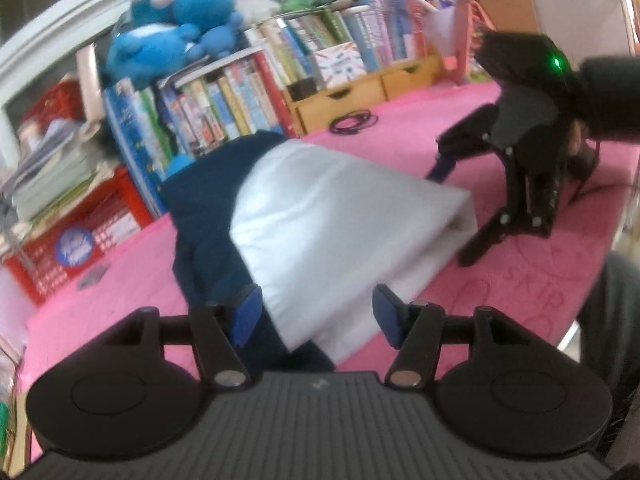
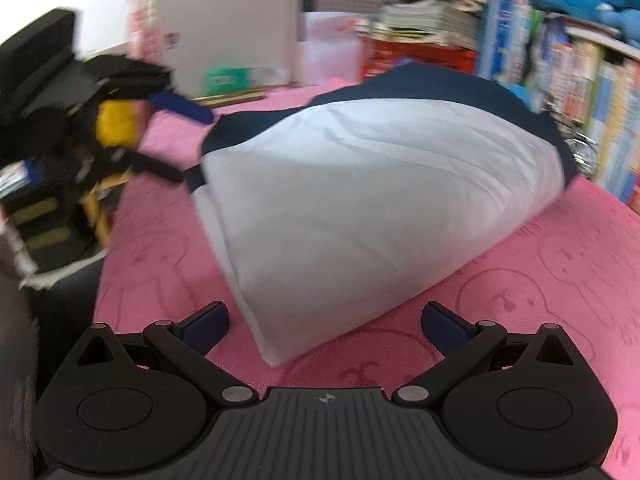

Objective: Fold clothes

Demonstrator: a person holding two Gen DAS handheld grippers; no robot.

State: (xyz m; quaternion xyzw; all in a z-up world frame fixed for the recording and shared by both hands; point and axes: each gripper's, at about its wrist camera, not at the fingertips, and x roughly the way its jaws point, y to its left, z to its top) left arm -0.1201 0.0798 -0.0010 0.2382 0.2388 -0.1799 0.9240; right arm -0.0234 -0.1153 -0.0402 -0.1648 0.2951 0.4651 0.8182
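**Both tools open over a folded white-and-navy garment**

The left tool [image 1: 316, 316] has its two blue-padded fingers spread wide apart with nothing gripped between them. The near end of the garment [image 1: 320, 216] shows in the gap between the pads, but I cannot tell whether either pad touches the cloth. The right tool [image 2: 324, 322] is spread just as wide, also empty; its pads stand over the pink table [image 2: 560, 280], with the garment's nearest corner just ahead at 12 o'clock, apart from both fingers.

The garment lies folded on the table, a white panel on top and navy cloth showing beneath it and along the far edge. From the left wrist view, the right tool sits at about 2 o'clock, just beside the garment's open folded edge, fingers angled down toward the table. From the right wrist view, the left tool appears at about 10 o'clock, badly blurred, at the garment's far left corner.

Along the back of the table runs a row of books [image 1: 256, 92] standing upright, with blue plush toys [image 1: 180, 36] piled on top. A wooden drawer unit [image 1: 360, 96] holds more books above its drawers. A loop of dark cable [image 1: 354, 122] lies on the table before it. A red box [image 1: 80, 236] at 9 o'clock carries a stack of papers.
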